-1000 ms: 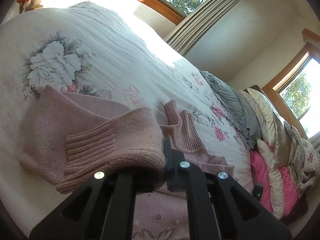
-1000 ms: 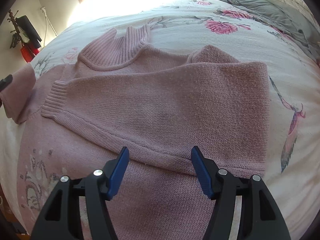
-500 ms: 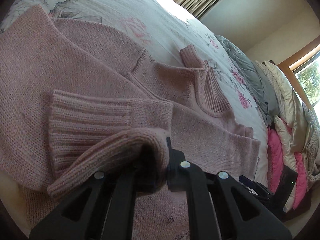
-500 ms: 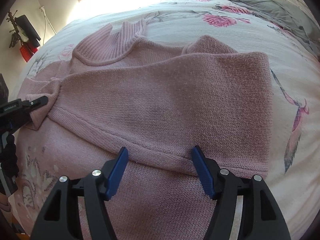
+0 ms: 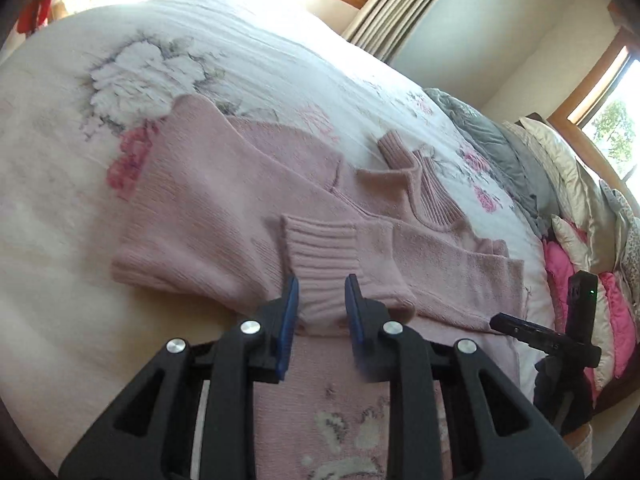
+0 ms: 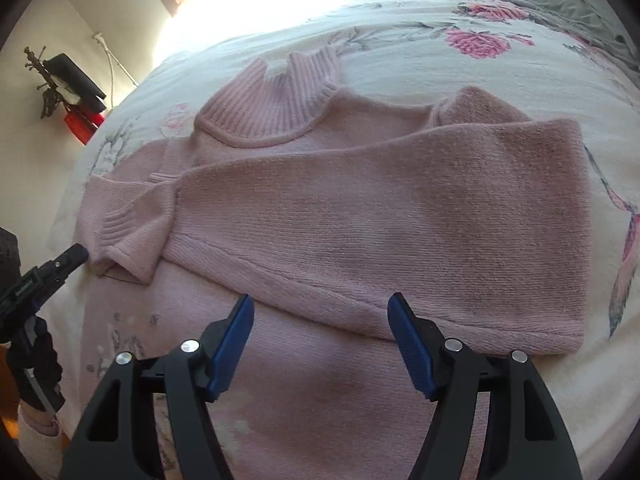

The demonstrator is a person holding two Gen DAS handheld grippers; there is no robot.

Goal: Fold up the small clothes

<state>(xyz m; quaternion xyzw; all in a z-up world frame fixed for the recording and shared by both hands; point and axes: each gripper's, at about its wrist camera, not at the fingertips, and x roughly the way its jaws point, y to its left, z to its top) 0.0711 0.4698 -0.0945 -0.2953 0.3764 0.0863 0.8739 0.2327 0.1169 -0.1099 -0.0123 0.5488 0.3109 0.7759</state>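
Knitwear covered the near part of the bed: a pink sweater (image 6: 360, 216) lay flat on the floral bedspread (image 6: 420, 52), its ribbed collar (image 6: 272, 116) pointing toward the far edge and the body running back under both grippers. One sleeve (image 6: 400, 240) was folded straight across the chest, its bend close to the bedspread's side with the printed bird and its ribbed cuff (image 5: 324, 256) ending at the opposite side of the sweater. The other sleeve (image 5: 200, 208) lay folded inward beneath that cuff, its outer fold toward the white printed flower.

The left gripper (image 5: 321, 300) had its blue-padded jaws parted by a modest gap. The cuff sat between the tips, loose, and neither pad could be seen pressing on it. In the right wrist view this gripper appeared at the left margin, its tip just beside the cuff, with a gloved hand (image 6: 36, 364) on its handle.

The right gripper (image 6: 320, 320) stood wide open and held nothing, poised over the sweater's body just short of the lower edge of the folded sleeve. Whether its tips touched the knit could not be told.

Toward the head of the bed a grey blanket (image 5: 492, 148) lay bunched, with cream and pink pillows (image 5: 580, 208) stacked beyond it. Curtains (image 5: 384, 4) hung past the far corner.
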